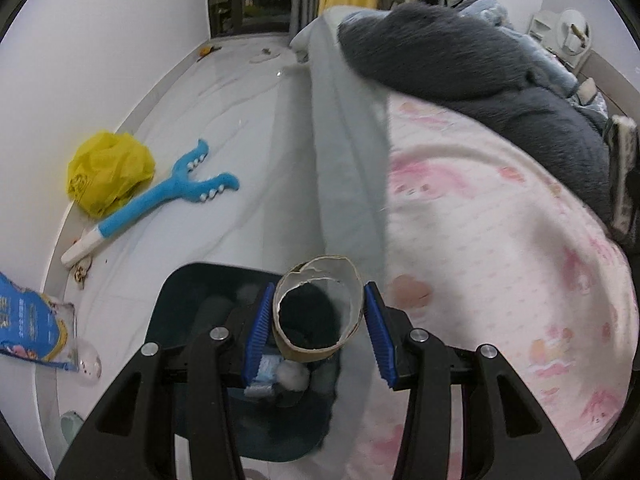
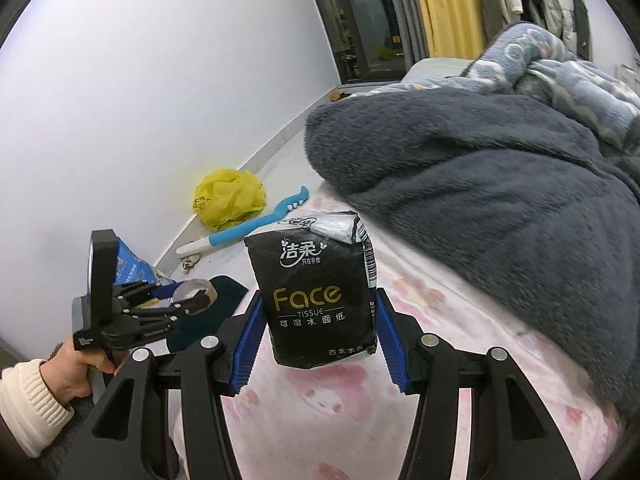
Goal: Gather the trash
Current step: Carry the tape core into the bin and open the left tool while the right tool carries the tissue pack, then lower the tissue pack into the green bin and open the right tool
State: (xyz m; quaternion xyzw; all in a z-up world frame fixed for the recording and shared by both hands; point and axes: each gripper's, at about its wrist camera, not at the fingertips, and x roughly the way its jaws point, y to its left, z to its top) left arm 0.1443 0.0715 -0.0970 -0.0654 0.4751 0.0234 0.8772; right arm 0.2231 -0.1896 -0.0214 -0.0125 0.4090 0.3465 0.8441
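My left gripper point(image 1: 319, 300) is shut on a torn cardboard roll point(image 1: 304, 354), held end-on over a dark teal bin point(image 1: 188, 292) on the floor beside the bed. Crumpled tissues and other scraps lie inside the bin. In the right wrist view the same left gripper point(image 2: 192, 296) shows at lower left with the roll point(image 2: 196, 290) in its jaws above the bin point(image 2: 224, 292), a hand point(image 2: 80, 364) on its grip. My right gripper point(image 2: 319, 300) is shut on a black "Face" tissue pack point(image 2: 312, 288), lifted above the pink blanket point(image 2: 440, 340).
A crumpled yellow plastic bag point(image 1: 108, 172), a blue plush stick toy point(image 1: 172, 196) and a blue printed packet point(image 1: 28, 320) lie on the white floor by the wall. The bed carries a pink blanket point(image 1: 500, 260) and a dark grey fleece point(image 1: 460, 60).
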